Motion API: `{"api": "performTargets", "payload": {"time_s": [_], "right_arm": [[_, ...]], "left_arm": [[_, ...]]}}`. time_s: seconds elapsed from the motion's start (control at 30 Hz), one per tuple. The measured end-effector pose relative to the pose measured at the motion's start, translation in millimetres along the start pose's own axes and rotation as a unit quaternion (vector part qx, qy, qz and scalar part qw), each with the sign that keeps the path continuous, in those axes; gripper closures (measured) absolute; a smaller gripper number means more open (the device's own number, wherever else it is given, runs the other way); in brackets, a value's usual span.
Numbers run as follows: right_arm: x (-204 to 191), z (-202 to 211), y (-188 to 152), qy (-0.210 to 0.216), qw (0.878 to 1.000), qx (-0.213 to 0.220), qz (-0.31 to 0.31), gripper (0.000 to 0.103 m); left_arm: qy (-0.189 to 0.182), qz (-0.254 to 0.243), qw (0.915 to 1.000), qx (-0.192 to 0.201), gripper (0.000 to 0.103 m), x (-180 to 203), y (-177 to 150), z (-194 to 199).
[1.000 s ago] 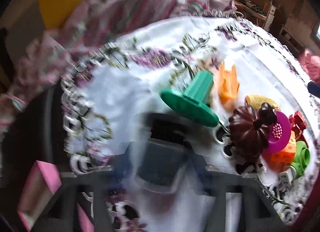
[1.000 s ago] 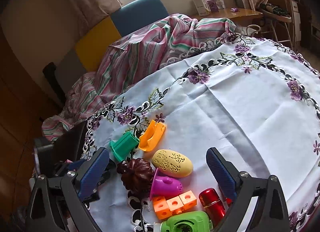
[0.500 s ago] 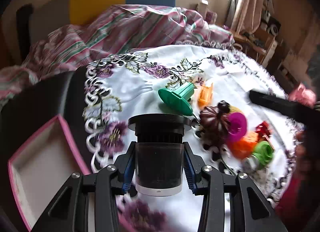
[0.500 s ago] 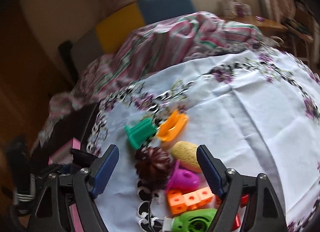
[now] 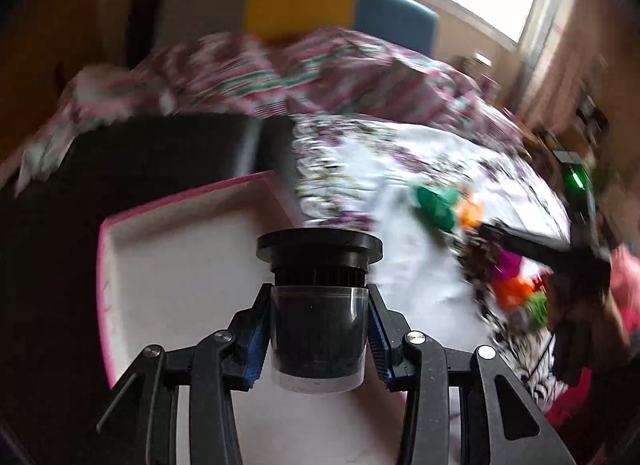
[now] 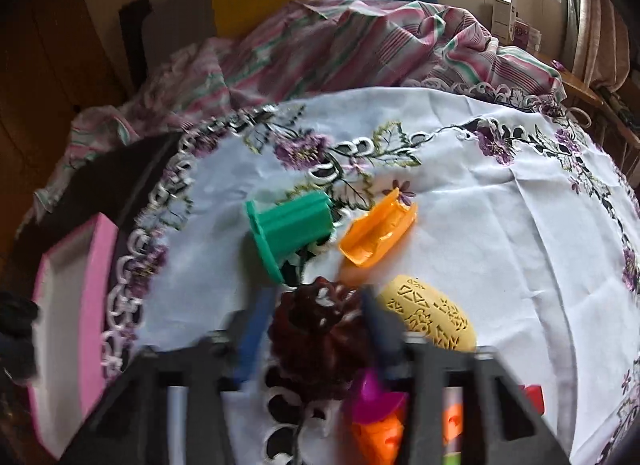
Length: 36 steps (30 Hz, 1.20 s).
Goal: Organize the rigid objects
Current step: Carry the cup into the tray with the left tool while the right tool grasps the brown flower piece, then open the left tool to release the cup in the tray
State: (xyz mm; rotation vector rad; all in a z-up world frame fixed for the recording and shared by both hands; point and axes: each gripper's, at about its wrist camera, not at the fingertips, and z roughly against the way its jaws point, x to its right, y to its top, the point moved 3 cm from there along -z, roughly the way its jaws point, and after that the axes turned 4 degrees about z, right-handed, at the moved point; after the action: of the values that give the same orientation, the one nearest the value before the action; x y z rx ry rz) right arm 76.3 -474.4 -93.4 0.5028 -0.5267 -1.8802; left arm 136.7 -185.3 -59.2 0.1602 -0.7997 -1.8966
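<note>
My left gripper (image 5: 318, 297) is shut on a dark canister (image 5: 318, 329) with a black flanged, ribbed cap, and holds it above the white, pink-rimmed tray (image 5: 180, 233). In the right wrist view my right gripper (image 6: 316, 305) straddles a dark brown fluted mould (image 6: 320, 329) lying on the flowered tablecloth (image 6: 480, 225). Its jaws are closing and the blurred blue pads look to be touching the mould's sides. Around it lie a green flanged piece (image 6: 288, 229), an orange scoop (image 6: 376, 241), a yellow perforated shell (image 6: 432, 321), a magenta cup (image 6: 372, 397) and orange blocks (image 6: 376, 437).
The tray (image 6: 96, 285) sits on a dark surface just left of the cloth's lace edge. A striped pink blanket (image 6: 360, 45) is heaped behind the table, with yellow and blue chair backs beyond. The right half of the cloth is bare. In the left wrist view the toys are blurred.
My left gripper carried the canister leftward from over the cloth to over the tray. My right gripper dropped onto the brown mould and its jaws narrowed from wide open.
</note>
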Motion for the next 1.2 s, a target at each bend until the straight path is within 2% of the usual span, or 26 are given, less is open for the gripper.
{"api": "performTargets", "payload": {"time_s": [0.07,0.17,0.37,0.47,0.7,0.87,1.1,1.13,1.2], "right_arm": [[1.0,-4.3,-0.6,-0.017,1.000,-0.002,0.012,0.080],[3.9,-2.7,-1.3,-0.010,1.000,0.000,0.004,0.080],[6.8,-3.5,0.4,-0.002,1.000,0.001,-0.002,0.077],[8.2,-4.4,1.2,0.004,1.000,0.000,-0.011,0.071],[8.1,-6.7,0.4,-0.010,1.000,-0.001,-0.004,0.069],[10.7,-7.4,0.2,-0.012,1.000,-0.002,-0.010,0.064],[11.1,-8.1,-0.4,-0.014,1.000,-0.001,-0.010,0.062],[11.3,-8.4,-0.6,-0.012,1.000,-0.002,-0.011,0.062],[10.9,-8.4,-1.1,-0.009,1.000,-0.003,-0.012,0.071]], "left_arm": [[0.017,0.043,0.9989,-0.002,0.059,-29.0,1.8,-4.4],[0.041,0.093,0.9948,0.004,0.059,-67.9,4.6,-8.0],[0.078,0.103,0.9916,-0.003,0.059,-100.3,10.3,-23.6],[0.088,0.100,0.9911,-0.005,0.059,-104.9,16.8,-31.9],[0.127,0.102,0.9866,-0.011,0.058,-117.8,21.7,-45.4],[0.127,0.109,0.9859,0.003,0.049,-119.7,15.9,-29.2],[0.134,0.111,0.9845,0.023,0.048,-103.1,-10.2,14.2],[0.139,0.106,0.9843,0.027,0.048,-97.6,-14.9,20.9],[0.144,0.099,0.9840,0.036,0.046,-88.5,-22.0,32.1]]}}
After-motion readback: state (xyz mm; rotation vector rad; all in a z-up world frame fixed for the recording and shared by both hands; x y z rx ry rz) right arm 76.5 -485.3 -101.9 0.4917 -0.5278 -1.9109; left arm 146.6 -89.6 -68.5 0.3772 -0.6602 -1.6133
